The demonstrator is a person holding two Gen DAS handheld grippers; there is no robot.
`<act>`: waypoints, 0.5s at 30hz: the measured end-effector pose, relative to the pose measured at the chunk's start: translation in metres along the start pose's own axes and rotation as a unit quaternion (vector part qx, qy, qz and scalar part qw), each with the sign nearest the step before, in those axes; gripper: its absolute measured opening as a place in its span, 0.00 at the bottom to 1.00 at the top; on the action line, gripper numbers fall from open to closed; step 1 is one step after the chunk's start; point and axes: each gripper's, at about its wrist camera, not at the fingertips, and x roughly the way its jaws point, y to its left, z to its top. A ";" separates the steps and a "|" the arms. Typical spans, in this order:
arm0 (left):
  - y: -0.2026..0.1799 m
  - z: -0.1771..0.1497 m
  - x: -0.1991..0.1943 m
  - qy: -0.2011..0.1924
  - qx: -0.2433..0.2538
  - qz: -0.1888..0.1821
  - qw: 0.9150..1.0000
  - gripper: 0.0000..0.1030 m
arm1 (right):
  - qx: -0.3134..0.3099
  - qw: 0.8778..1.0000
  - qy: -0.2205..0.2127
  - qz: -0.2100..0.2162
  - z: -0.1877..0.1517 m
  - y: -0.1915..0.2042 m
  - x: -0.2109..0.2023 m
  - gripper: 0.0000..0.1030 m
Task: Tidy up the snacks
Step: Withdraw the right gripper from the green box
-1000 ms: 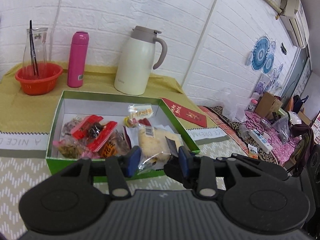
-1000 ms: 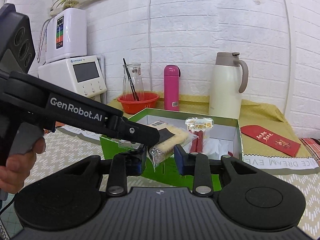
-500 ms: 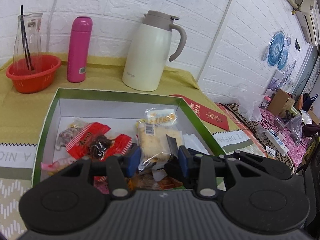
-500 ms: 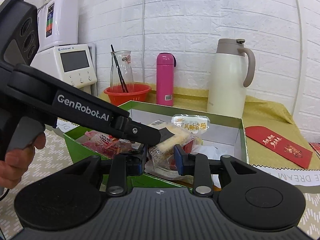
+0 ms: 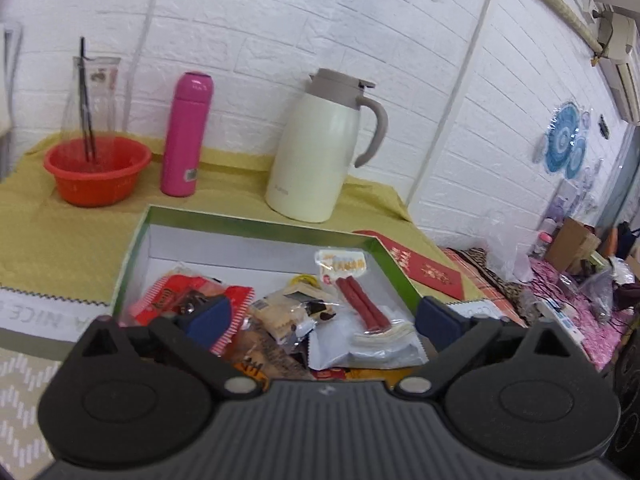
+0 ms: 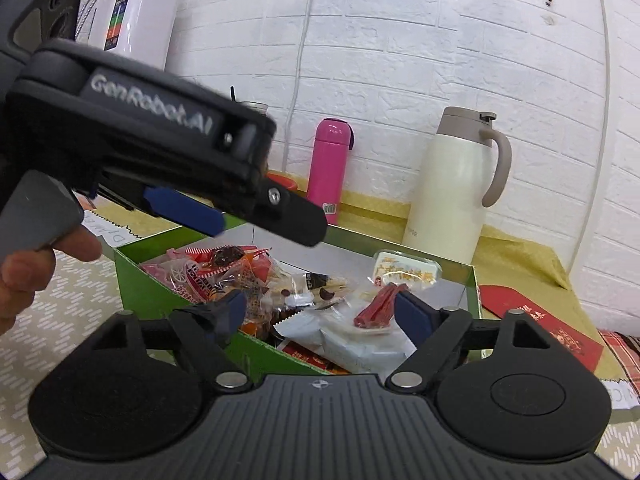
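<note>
A green box (image 5: 256,224) with a white inside holds several wrapped snacks. Among them are a red striped packet (image 5: 188,296), a clear cracker packet (image 5: 282,312) and a sausage packet (image 5: 360,304). My left gripper (image 5: 320,318) hangs over the box's near side, its jaws opening wide, with the cracker packet lying loose below and no pad touching it. In the right wrist view my right gripper (image 6: 322,314) is also opening over the box (image 6: 144,288), nothing pressed between its pads. The left gripper (image 6: 264,226) reaches in from the upper left, held by a hand (image 6: 24,276).
Behind the box on the yellow cloth stand a cream thermos jug (image 5: 320,152), a pink bottle (image 5: 186,136) and a red basin (image 5: 96,170) holding a glass carafe. A red envelope (image 5: 424,270) lies right of the box. A white appliance (image 6: 132,20) stands far left.
Both grippers held the cracker packet and carried it over the box. Their jaws have now sprung wide apart and the packet lies among the snacks.
</note>
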 end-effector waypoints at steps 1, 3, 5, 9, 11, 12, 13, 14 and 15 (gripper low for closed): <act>-0.003 -0.001 -0.007 -0.006 0.009 0.012 1.000 0.95 | 0.002 1.000 0.002 -0.003 0.000 0.002 -0.005 1.00; -0.008 -0.004 -0.021 -0.009 0.018 0.028 0.999 0.95 | 0.002 1.000 0.002 -0.014 0.000 0.005 -0.017 1.00; -0.010 -0.008 -0.036 -0.011 0.020 0.039 0.999 0.95 | 0.002 1.000 0.009 -0.030 0.000 0.009 -0.029 1.00; -0.015 -0.019 -0.070 -0.021 0.020 0.057 0.998 0.95 | 0.017 0.998 0.029 -0.047 0.000 0.013 -0.053 1.00; -0.018 -0.026 -0.088 -0.023 0.017 0.064 0.998 0.95 | 0.029 0.998 0.037 -0.050 0.000 0.015 -0.066 1.00; -0.020 -0.031 -0.097 -0.021 0.019 0.072 0.997 0.95 | 0.037 0.997 0.040 -0.051 0.000 0.015 -0.074 1.00; -0.023 -0.036 -0.105 -0.019 0.024 0.081 0.996 0.95 | 0.045 0.997 0.044 -0.053 -0.001 0.016 -0.082 1.00; -0.026 -0.041 -0.113 -0.019 0.029 0.090 0.995 0.95 | 0.051 0.996 0.046 -0.054 -0.001 0.017 -0.089 1.00; -0.028 -0.046 -0.120 -0.019 0.033 0.098 0.994 0.95 | 0.056 0.996 0.047 -0.055 -0.002 0.019 -0.097 1.00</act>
